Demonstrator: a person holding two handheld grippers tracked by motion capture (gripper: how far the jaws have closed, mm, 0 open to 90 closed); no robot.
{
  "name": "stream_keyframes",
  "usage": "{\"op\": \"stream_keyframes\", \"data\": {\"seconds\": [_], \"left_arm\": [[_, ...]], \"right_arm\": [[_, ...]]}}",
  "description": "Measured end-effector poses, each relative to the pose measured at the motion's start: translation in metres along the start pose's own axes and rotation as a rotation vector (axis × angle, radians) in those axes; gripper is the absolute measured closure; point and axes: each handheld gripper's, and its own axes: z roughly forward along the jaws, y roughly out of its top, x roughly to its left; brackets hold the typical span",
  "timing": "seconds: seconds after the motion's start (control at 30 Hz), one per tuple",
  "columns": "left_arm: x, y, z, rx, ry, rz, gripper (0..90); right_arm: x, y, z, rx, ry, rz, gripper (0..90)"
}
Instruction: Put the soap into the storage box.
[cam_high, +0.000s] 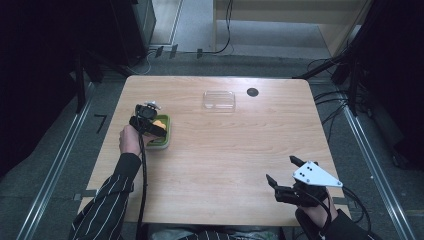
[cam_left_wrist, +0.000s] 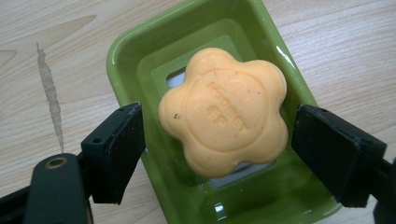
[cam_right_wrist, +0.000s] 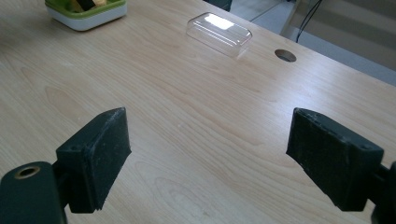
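Between your left gripper's (cam_left_wrist: 219, 154) jaws lies an orange soap (cam_left_wrist: 224, 112), shaped like a flower with rounded petals and faint letters pressed into its flat top. It rests in a glossy green dish (cam_left_wrist: 135, 51) with a slotted floor, and it sits a little askew there. Your jaws stand spread on either side of it, one pad over the dish's outer edge and the other near its opposite wall, with a clear gap between each pad and the soap, so nothing is pinched. From above, you hold that gripper over the dish at the left side of the table (cam_high: 215, 160). Your right gripper (cam_high: 282, 170) waits near the front right corner, well apart from the dish, its jaws wide and bare. You work on pale wood with a visible grain; a clear plastic lid (cam_high: 219, 99) lies toward the far edge beside a round cable hole (cam_high: 252, 92). Grey floor, dark stands and loose cables surround the table.
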Motion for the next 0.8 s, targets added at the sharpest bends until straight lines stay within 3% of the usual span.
{"op": "stream_keyframes", "data": {"seconds": [0.37,0.8], "left_arm": [[-0.007,-0.003,-0.014,0.025,-0.018,0.016,8.2],[-0.008,-0.021,-0.029,0.072,-0.021,0.034,1.5]], "right_arm": [[0.0,0.0,0.0,-0.001,-0.004,-0.002,13.6],[0.0,0.0,-0.001,-0.003,-0.006,0.0,13.6]]}}
